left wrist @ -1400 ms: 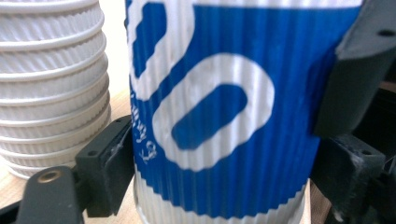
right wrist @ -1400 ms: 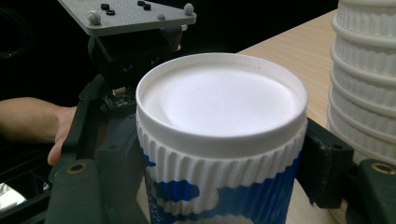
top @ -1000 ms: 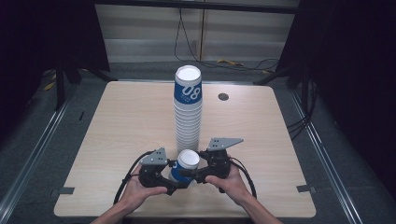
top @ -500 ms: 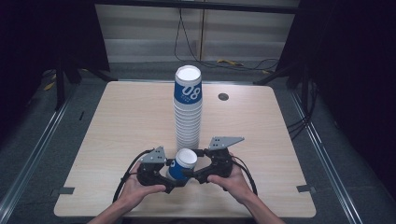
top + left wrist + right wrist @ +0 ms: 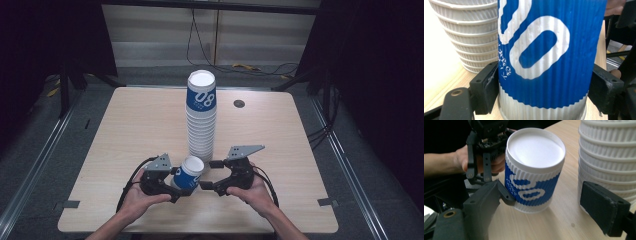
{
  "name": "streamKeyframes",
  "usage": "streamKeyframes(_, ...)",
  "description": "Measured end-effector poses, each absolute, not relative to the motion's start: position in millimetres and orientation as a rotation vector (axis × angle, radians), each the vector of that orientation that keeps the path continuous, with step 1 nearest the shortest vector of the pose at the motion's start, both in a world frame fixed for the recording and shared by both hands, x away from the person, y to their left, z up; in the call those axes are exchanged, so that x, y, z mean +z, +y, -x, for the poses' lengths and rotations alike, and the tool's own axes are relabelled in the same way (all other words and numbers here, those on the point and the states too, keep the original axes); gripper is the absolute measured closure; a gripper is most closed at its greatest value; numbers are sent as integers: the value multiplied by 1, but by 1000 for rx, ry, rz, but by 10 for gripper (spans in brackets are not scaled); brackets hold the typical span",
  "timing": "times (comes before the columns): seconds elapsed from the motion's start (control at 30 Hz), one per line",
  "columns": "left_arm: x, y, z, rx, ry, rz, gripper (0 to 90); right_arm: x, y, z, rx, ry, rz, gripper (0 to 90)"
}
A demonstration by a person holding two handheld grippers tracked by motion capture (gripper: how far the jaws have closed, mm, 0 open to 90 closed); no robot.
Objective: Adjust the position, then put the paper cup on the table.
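- My left tongs point(image 5: 186, 184) clamp the blue-and-white ribbed paper cup point(image 5: 188, 173), tilted, near the tall white cup stack point(image 5: 201, 131) on the worktop point(image 5: 135, 125).
- My right tongs point(image 5: 207, 175) gape wide, empty.
- The cup looks light and crushable; I'd grip mid-wall, gently.

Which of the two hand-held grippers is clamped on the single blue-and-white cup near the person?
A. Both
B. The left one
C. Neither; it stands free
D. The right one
B. In the left gripper view the left gripper has both jaws pressed against the cup; the right gripper is open, one jaw just beside the cup.
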State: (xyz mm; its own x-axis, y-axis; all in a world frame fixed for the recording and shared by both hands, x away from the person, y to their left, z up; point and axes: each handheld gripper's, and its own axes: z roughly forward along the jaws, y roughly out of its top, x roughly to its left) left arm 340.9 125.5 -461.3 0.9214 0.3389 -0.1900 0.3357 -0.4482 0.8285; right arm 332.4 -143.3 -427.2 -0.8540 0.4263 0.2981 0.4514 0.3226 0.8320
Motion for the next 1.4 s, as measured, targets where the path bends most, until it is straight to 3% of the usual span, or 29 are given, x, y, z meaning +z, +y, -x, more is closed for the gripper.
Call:
streamKeyframes(0.77, -457, 126, -342, -12, 459, -2196, 214, -428, -144, -332, -1439, -2659, 754, 147)
streamKeyframes(1.4, -440, 115, -340, 79, 370, -2337, 217, -430, -135, -332, -1245, -2760, 675, 166)
